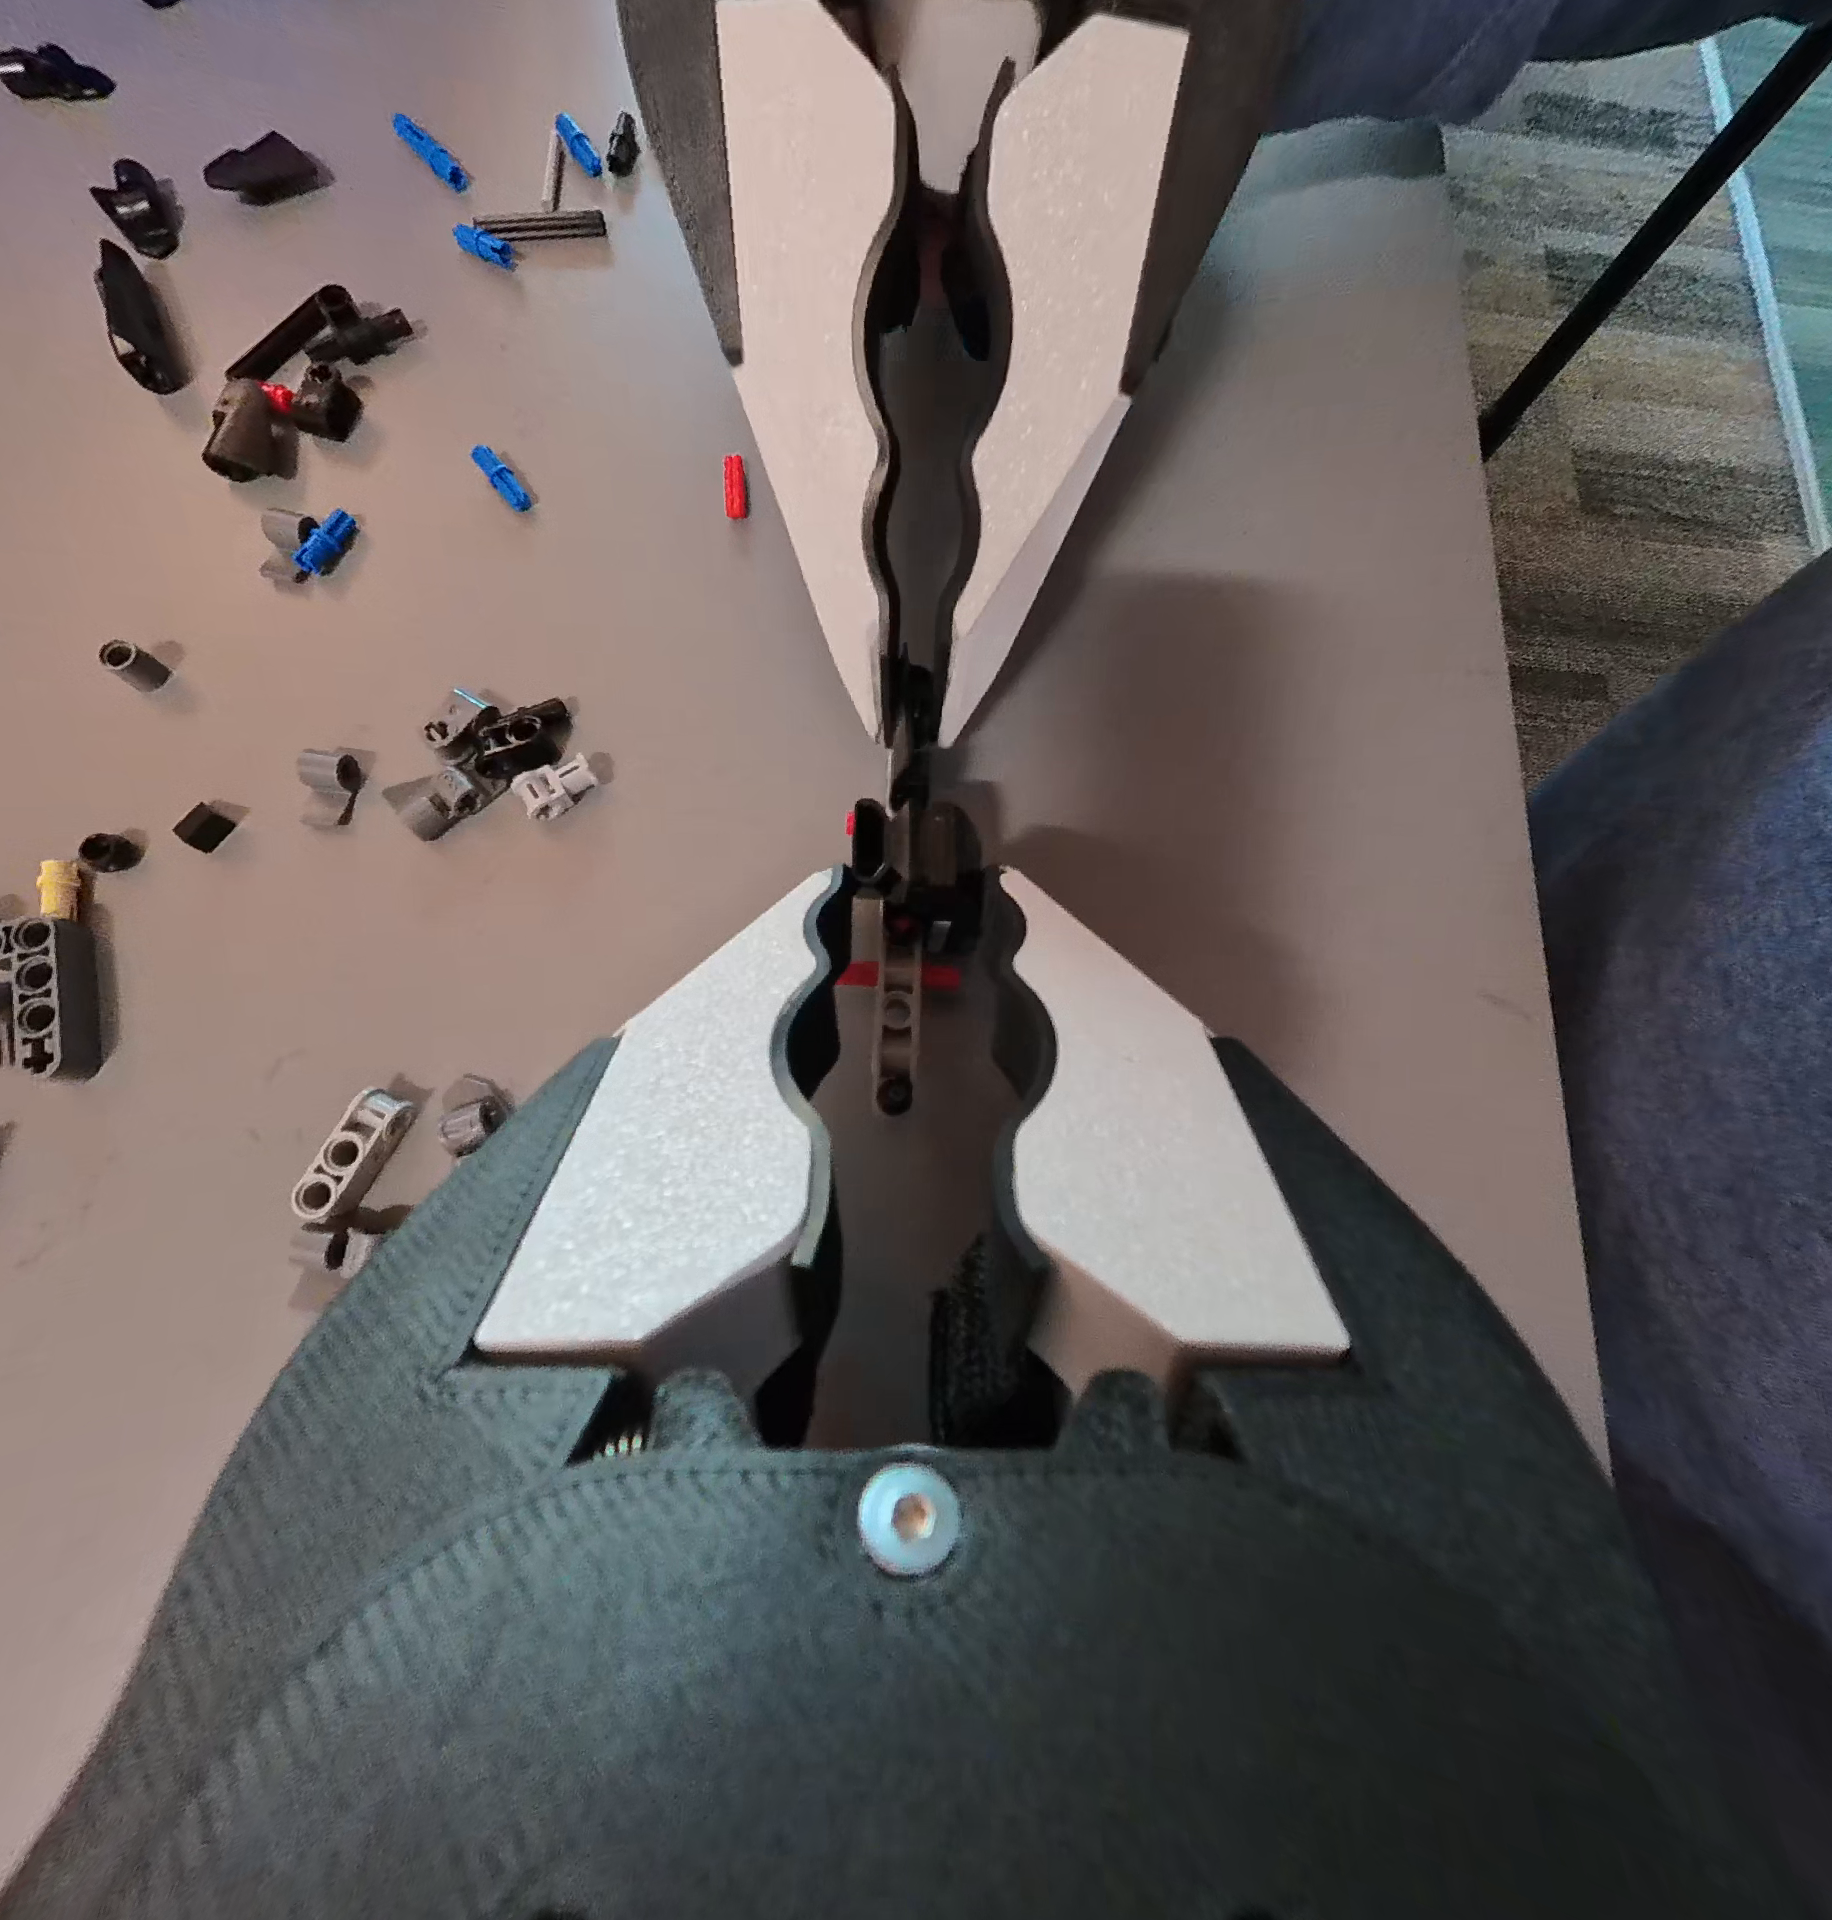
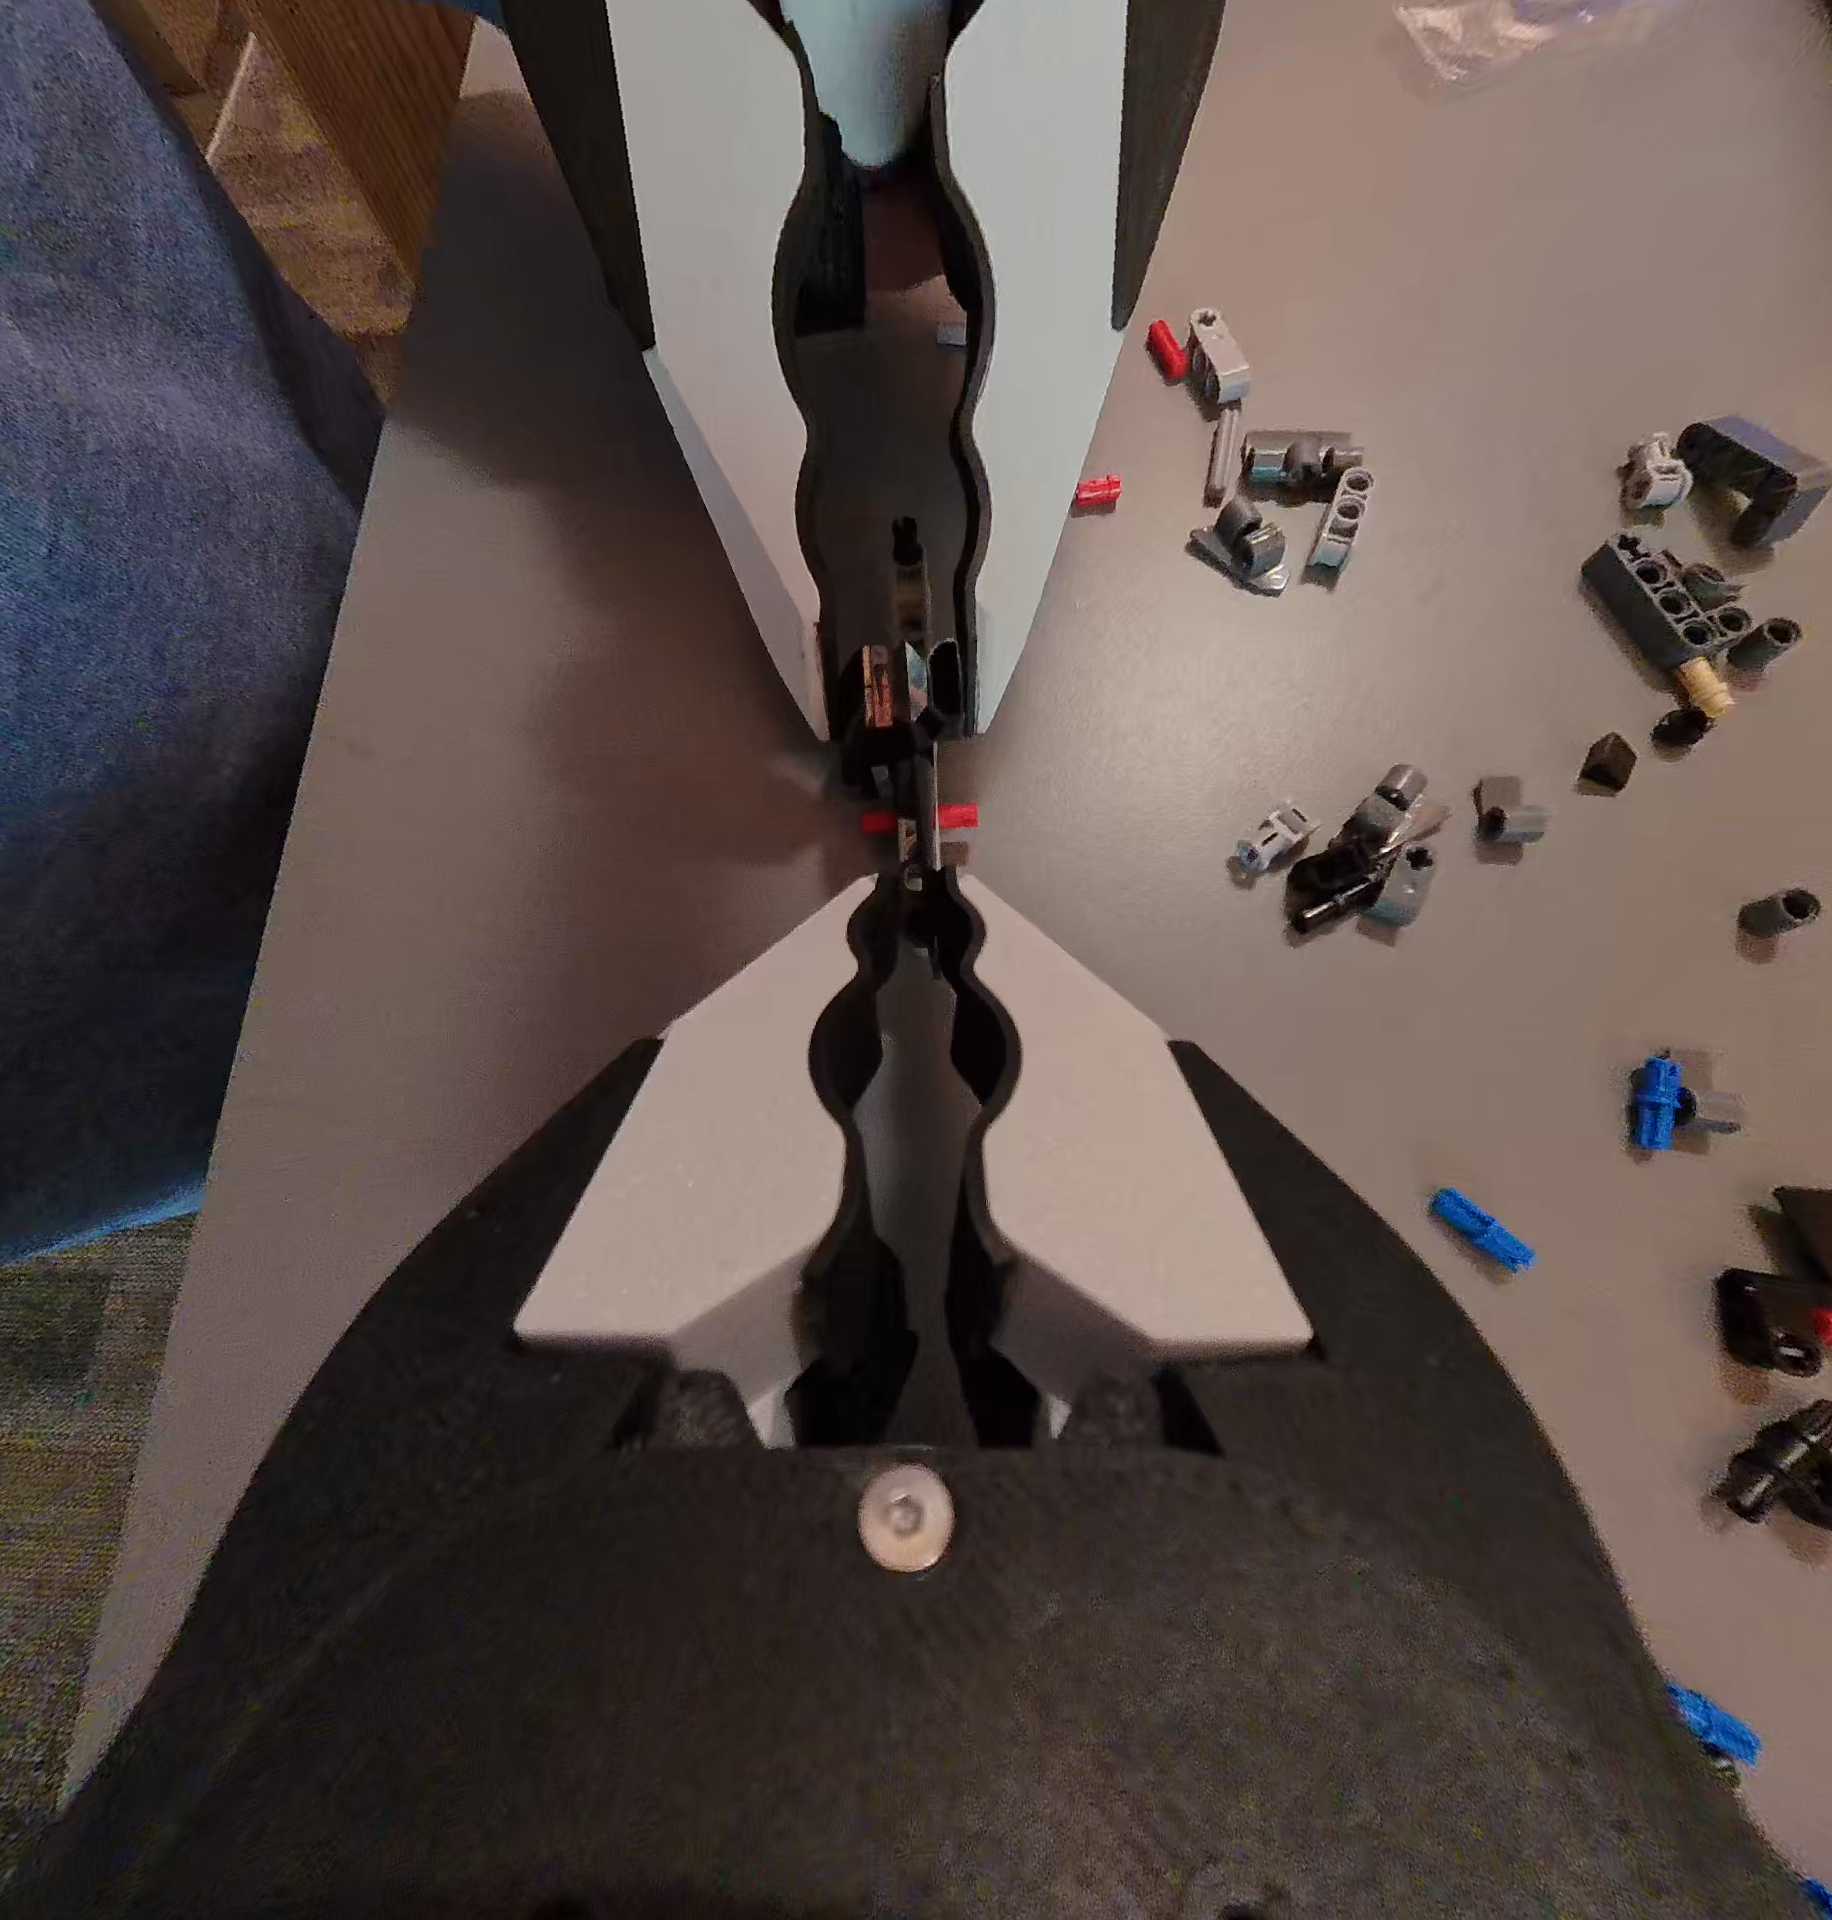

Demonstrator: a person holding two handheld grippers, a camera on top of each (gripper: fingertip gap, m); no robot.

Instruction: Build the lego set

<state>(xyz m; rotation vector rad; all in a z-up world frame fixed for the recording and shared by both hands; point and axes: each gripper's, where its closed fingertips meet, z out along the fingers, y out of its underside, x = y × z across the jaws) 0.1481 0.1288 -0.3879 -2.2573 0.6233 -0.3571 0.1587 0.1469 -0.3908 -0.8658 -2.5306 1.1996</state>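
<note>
We hold a small black, grey and red lego assembly (image 1: pixel 907 925) above the table (image 1: pixel 600 644), our left gripper (image 1: pixel 912 894) clamped on one end. Our right gripper (image 2: pixel 917 894), tip to tip with it, pinches the other end, loose pieces (image 2: pixel 1348 852) scattered nearby.

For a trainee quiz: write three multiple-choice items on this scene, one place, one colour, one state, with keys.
1. Where is the small assembly?
A. between the left gripper and right gripper
B. among the loose pieces
C. on the carpet

2. What colour is the axle crossing it?
A. blue
B. red
C. tan

3. The left gripper is:
A. wide open
B. lying on the table
C. shut on the small assembly

A: it bridges both tips.
B: red ends stick out either side.
C: it pinches the grey beam.
</note>
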